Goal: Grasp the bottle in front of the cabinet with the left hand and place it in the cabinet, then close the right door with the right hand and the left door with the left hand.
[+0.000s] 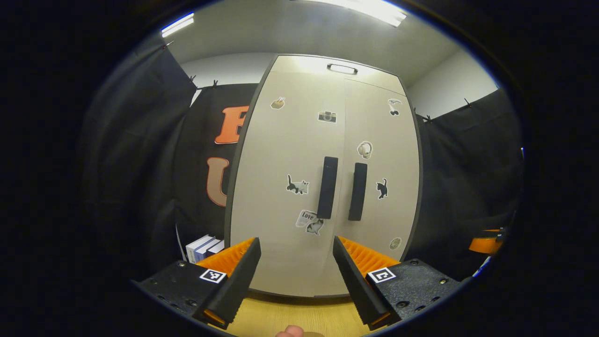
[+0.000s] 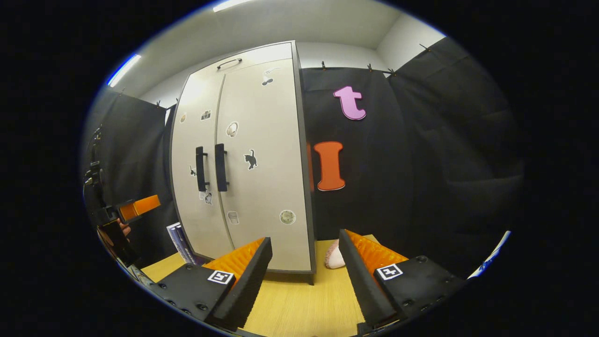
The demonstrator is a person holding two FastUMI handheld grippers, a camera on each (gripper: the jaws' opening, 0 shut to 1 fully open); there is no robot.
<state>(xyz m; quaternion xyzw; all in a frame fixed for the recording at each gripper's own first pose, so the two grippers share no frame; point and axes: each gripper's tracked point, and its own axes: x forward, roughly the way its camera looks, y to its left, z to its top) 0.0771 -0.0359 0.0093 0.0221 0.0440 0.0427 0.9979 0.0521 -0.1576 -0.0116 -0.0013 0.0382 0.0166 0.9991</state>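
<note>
The pale cabinet (image 1: 281,154) stands on the wooden table (image 1: 290,318) with both doors shut, edges meeting at the middle. Two black vertical handles (image 1: 327,187) sit side by side, and stickers dot the doors. My left gripper (image 1: 295,239) faces the doors squarely, a short way back, open with nothing between its fingers. In the right gripper view the cabinet (image 2: 262,154) lies ahead and to the left. My right gripper (image 2: 305,236) is open and empty, pointing at the cabinet's right front corner. The left gripper (image 2: 135,206) shows far left, held by a hand (image 2: 124,229).
Several boxes or books (image 1: 203,247) stand at the cabinet's left side, also visible as the boxes (image 2: 180,241). A small pink and white object (image 2: 333,257) lies on the table (image 2: 299,299) right of the cabinet. Black cloth walls close in on both sides.
</note>
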